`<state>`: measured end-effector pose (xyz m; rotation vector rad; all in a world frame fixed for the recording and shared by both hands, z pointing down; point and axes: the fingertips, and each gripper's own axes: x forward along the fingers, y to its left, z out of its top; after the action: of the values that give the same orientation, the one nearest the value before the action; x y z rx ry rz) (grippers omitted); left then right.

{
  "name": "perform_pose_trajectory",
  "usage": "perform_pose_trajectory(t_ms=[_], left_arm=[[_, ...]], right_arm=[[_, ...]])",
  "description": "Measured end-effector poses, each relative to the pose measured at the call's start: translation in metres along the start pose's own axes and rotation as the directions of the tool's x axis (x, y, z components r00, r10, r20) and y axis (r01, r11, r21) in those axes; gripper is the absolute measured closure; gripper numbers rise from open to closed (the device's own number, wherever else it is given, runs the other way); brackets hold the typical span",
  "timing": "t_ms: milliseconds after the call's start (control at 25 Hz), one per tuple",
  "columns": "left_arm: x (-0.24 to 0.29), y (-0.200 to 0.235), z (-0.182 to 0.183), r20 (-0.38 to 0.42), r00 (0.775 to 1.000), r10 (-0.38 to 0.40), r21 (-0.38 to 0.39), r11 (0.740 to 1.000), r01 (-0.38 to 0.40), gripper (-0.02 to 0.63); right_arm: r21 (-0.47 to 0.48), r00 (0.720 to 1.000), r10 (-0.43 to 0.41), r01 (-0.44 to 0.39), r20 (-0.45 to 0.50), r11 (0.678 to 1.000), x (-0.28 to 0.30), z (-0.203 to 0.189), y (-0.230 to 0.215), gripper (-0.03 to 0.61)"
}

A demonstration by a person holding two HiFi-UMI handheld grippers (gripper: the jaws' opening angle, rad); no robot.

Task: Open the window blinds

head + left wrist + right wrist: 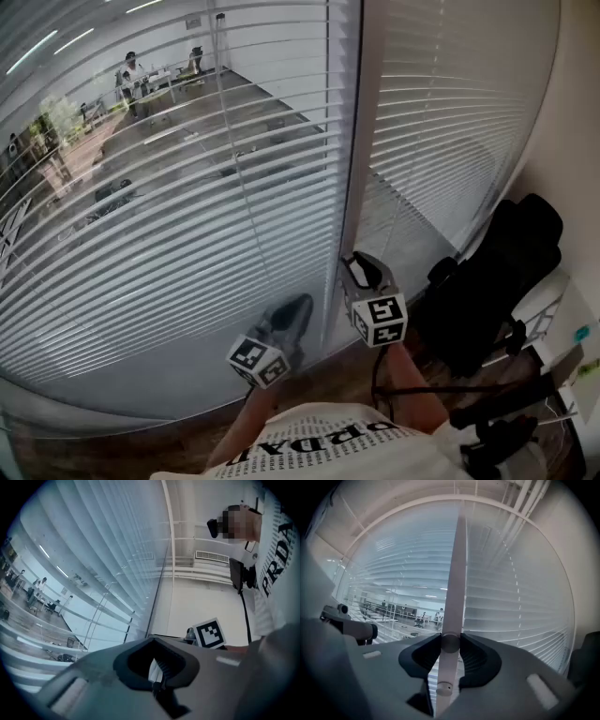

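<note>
— Office glass wall ahead. Blinds (187, 216) hang across it, slats tilted enough that the room beyond shows through. Where's the grip?
— Right gripper (450, 645) pinches the white wand (457, 583) by the window frame (361, 141), probably for twisting. Left gripper (157, 679) has its jaws pressed together, empty, parked low and aside, I'd say to stay clear.

Your right gripper (450, 645) points level, its jaws clamped on the wand (457, 573). Your left gripper (154, 679) sits lower and to its left, tilted slightly upward, jaws drawn together at the tips. Both forearms (412, 380) reach forward from your chest (328, 450), close together.
</note>
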<state>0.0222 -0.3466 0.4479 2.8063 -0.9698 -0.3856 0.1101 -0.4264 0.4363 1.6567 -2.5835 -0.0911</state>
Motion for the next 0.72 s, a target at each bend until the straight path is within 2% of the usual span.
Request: perform_pose_trajectory(t_ms=[160,360,440,560,640,720], left_arm=[[0.002,-0.001,0.000,0.001,1.000,-0.005,0.000,1.000,0.005,0.616],[0.001,0.000,0.000,0.003,1.000,-0.003,0.001,1.000,0.003,0.616],[0.001,0.000,-0.002,0.005,1.000,-0.004,-0.002,1.000,0.004,0.616],[0.002,-0.001,-0.004,0.003,1.000,-0.009,0.000,1.000,0.009,0.617],[0.004,-0.002,-0.002,0.000,1.000,-0.012,0.002,1.000,0.012,0.617],[0.003,-0.002,-0.001,-0.001,1.000,-0.012,0.003,1.000,0.012,0.617]], right_arm=[[-0.050,1.000,-0.009,0.009,0.005,0.999,0.001,-0.001,-0.001,0.443],[-0.192,1.000,-0.004,0.002,-0.010,0.981,-0.005,0.008,0.003,0.422],[-0.293,1.000,-0.005,-0.004,-0.030,0.956,-0.005,0.006,0.006,0.419],[-0.455,0.998,-0.019,-0.009,-0.058,0.890,-0.003,0.003,0.011,0.419],[-0.523,0.997,-0.033,-0.012,-0.077,0.852,0.000,0.004,0.012,0.419],[-0.555,0.995,-0.040,-0.018,-0.092,0.832,0.002,0.001,0.012,0.419]])
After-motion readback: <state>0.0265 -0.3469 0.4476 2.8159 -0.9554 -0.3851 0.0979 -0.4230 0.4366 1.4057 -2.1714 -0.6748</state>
